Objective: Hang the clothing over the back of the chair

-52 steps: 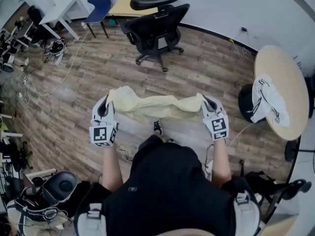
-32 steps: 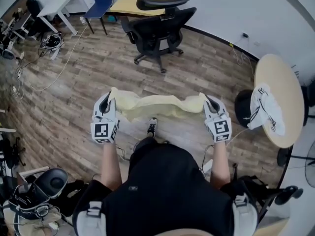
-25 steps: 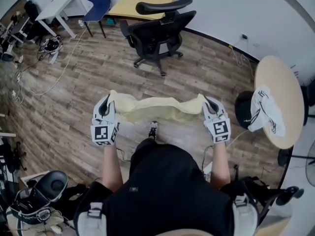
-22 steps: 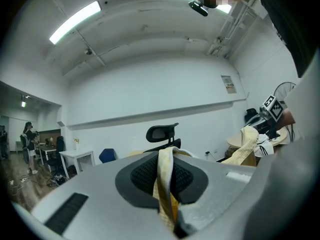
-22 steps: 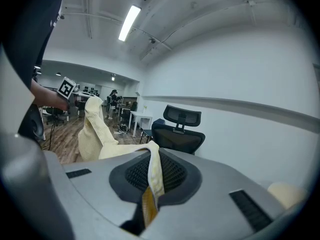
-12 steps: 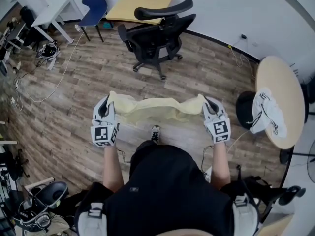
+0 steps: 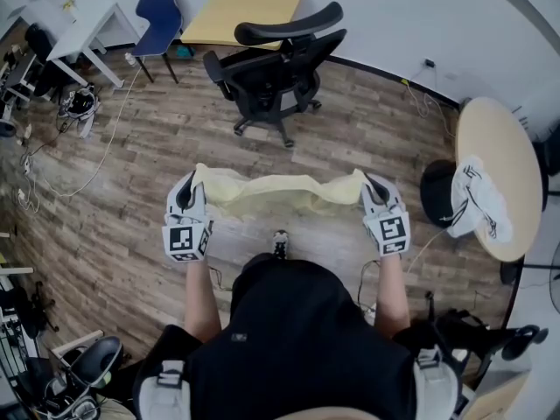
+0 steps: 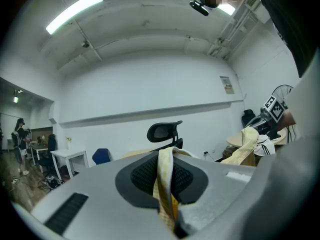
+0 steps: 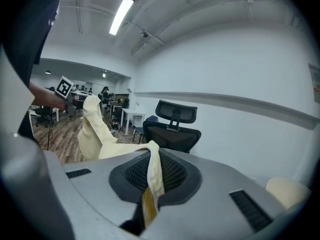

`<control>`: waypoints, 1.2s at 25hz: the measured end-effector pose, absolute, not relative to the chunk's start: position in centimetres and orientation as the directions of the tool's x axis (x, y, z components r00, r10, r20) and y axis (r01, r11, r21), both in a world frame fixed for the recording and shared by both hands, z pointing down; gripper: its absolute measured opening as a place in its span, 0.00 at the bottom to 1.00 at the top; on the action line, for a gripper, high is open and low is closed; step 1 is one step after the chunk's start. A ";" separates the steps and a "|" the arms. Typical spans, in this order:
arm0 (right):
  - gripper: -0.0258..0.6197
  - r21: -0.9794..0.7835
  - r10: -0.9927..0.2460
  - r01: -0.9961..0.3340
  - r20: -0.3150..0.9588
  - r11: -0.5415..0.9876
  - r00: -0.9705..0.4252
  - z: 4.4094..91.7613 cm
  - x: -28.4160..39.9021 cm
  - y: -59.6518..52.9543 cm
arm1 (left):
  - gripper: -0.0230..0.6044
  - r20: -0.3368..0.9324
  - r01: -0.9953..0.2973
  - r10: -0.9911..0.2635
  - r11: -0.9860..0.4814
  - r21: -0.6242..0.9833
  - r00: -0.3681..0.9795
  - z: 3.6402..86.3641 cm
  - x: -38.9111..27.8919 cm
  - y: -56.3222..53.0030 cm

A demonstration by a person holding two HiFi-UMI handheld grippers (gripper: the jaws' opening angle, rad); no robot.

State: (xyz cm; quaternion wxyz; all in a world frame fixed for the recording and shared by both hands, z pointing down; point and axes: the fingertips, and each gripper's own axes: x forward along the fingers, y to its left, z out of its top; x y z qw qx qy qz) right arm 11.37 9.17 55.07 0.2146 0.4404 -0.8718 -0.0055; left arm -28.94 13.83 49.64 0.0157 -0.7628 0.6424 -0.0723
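Now | left gripper: jaws pinch one end of pale yellow fabric garment | right gripper: jaws pinch other end | forearms forward, level; garment stretched between, short of black office chair.

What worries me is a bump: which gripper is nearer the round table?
Right. The right gripper holds the end of the yellow garment on the side of the round table, apart from it; the left gripper holds the other end, farther away.
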 end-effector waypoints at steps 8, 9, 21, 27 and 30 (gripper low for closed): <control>0.04 0.204 -0.792 -0.794 0.386 0.573 -0.472 55.6 10.8 7.5 | 0.04 0.087 -0.965 -0.971 -0.233 -0.118 0.224 49.8 -29.7 9.6; 0.04 0.204 -0.795 -0.798 0.389 0.567 -0.466 55.7 10.8 7.4 | 0.04 0.087 -0.963 -0.969 -0.242 -0.119 0.232 49.9 -29.7 9.1; 0.04 0.215 -0.814 -0.823 0.409 0.525 -0.412 56.3 9.9 5.7 | 0.04 0.082 -0.944 -0.951 -0.307 -0.124 0.298 50.2 -30.8 4.7; 0.04 0.222 -0.827 -0.835 0.404 0.503 -0.390 56.5 10.0 5.3 | 0.04 0.081 -0.935 -0.944 -0.330 -0.133 0.321 50.2 -30.9 3.4; 0.04 0.219 -0.833 -0.845 0.404 0.489 -0.377 56.4 9.9 5.1 | 0.04 0.073 -0.928 -0.937 -0.348 -0.133 0.341 49.9 -30.7 2.8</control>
